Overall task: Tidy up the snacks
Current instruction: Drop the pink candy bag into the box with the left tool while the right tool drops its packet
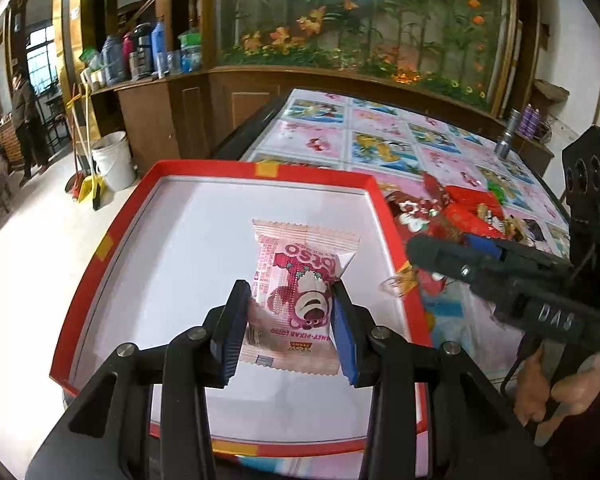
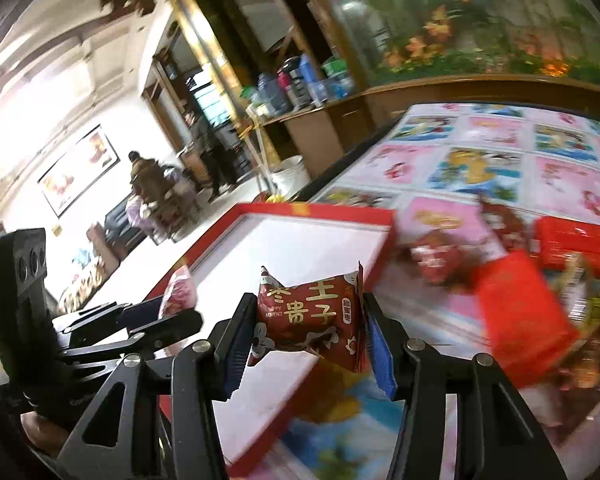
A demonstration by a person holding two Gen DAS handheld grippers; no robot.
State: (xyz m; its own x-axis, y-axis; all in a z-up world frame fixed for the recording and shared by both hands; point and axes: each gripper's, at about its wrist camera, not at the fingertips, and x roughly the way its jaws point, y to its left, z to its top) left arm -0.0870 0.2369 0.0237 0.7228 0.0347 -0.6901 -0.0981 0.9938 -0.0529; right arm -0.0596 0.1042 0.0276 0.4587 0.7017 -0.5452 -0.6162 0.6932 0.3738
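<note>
— How are the grippers posed?
— The left gripper (image 1: 292, 320) is clamped on a pink packet (image 1: 296, 300) over the red-rimmed tray (image 1: 260, 169). The right gripper (image 2: 306, 332) is closed on a dark red packet (image 2: 312, 316) by the tray's edge.
— What is written?
— "HAPPY MOMENT" is printed on the red one; "TOY STORY" on the pink.

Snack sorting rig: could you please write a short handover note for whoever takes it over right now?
Left gripper: shut on the pink Lotso snack, over the white floor of the red tray.
Right gripper: shut on the dark red snack, above the tray's right edge.
Done: nothing visibly released in the tray.
Left: release both packets, then move the snack pile from the cartoon tablecloth to the tray.
</note>
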